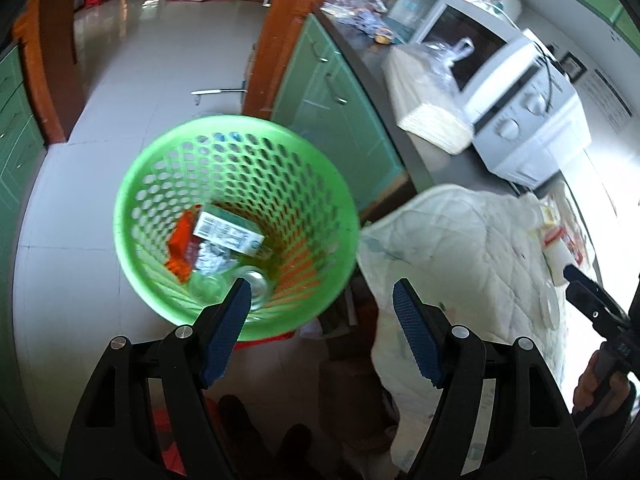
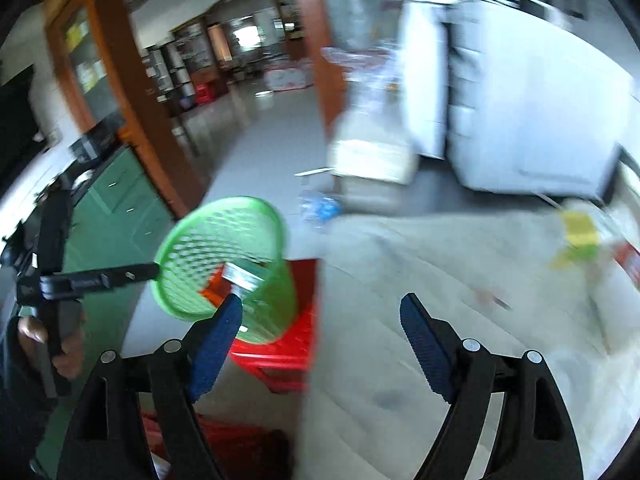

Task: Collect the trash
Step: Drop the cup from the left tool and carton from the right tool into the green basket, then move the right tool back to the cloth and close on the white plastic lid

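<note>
Green perforated waste basket (image 1: 236, 224) sits on a red stool (image 2: 288, 344) beside the quilted cloth (image 1: 460, 264), handy for dropping trash. Left gripper (image 1: 320, 300) hangs over its rim, released, empty; right gripper (image 2: 320, 316) too. Left view shows a carton (image 1: 228, 232) and orange wrapper (image 1: 182, 248) inside; right view shows yellow scraps (image 2: 580, 236) at 2 o'clock.

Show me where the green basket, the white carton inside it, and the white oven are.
green basket (image 1: 132, 184): left wrist view, on its perforated inner wall at the left.
white carton (image 1: 228, 230): left wrist view, on its printed top face.
white oven (image 1: 532, 128): left wrist view, on its front panel near the knobs.
</note>
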Action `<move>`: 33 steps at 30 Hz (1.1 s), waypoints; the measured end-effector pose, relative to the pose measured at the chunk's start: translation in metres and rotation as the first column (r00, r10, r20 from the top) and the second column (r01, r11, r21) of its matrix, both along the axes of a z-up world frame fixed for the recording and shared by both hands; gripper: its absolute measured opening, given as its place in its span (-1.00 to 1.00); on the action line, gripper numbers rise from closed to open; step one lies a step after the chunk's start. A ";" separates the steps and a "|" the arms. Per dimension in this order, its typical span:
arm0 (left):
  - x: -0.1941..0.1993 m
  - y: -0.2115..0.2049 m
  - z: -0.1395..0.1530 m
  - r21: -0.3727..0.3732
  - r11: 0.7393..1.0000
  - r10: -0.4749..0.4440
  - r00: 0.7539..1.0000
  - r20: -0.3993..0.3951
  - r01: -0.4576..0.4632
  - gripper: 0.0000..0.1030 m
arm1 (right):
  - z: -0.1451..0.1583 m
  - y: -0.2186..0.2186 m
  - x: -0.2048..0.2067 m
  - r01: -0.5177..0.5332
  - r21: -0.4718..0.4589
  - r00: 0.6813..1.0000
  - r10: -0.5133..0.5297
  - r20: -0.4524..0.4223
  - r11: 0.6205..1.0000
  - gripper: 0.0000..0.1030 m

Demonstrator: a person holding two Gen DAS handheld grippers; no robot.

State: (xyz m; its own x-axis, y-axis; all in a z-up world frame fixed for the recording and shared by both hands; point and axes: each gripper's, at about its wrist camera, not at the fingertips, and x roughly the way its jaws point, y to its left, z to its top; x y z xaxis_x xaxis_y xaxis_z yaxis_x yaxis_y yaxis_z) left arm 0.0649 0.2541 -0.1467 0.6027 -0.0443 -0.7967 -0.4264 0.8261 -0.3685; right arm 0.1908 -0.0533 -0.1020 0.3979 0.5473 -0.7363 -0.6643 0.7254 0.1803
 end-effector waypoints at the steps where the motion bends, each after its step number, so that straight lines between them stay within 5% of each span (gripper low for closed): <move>1: 0.002 -0.003 0.001 -0.001 1.000 -0.007 1.000 0.000 0.007 0.41 | -0.002 -0.013 0.001 0.026 -0.002 1.000 -0.026 -0.007 1.000 0.52; 9: 0.023 -0.038 0.004 0.005 0.997 -0.083 0.997 -0.008 0.083 0.41 | -0.019 -0.127 0.024 0.274 -0.058 0.961 -0.276 -0.026 0.960 0.52; 15: 0.036 -0.058 0.005 0.014 0.991 -0.131 0.991 -0.018 0.131 0.41 | -0.037 -0.181 0.050 0.402 -0.045 0.908 -0.405 -0.108 0.915 0.13; 27: 0.066 -0.109 0.020 0.047 0.959 -0.281 0.960 -0.004 0.281 0.41 | -0.070 -0.182 0.075 0.432 -0.078 0.879 -0.439 -0.184 0.899 -0.26; 33: 0.094 -0.151 0.035 0.089 0.912 -0.403 0.915 0.019 0.400 0.41 | -0.074 -0.184 0.076 0.427 -0.062 0.881 -0.430 -0.198 0.902 -0.77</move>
